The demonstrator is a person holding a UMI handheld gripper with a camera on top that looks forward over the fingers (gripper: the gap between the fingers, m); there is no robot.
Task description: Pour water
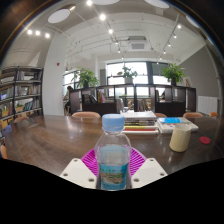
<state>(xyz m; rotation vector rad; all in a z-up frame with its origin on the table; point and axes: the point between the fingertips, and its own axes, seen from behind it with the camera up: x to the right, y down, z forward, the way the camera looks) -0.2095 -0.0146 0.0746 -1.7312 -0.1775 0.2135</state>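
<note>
A clear plastic water bottle [113, 148] with a light blue cap and a pale label stands upright between my fingers, part full. My gripper [113, 165] is shut on the bottle, and the pink pads [90, 160] press on its left and right sides. The bottle's base is hidden below the fingers. A beige cup [180, 137] stands on the brown wooden table [50, 135], ahead and to the right of the bottle and well apart from it.
A stack of books [140, 123] lies on the table beyond the bottle, with a blue item [172, 121] beside it. Chairs [88, 115] line the table's far side. A bookshelf [20, 95] stands at the left, and windows with plants are at the back.
</note>
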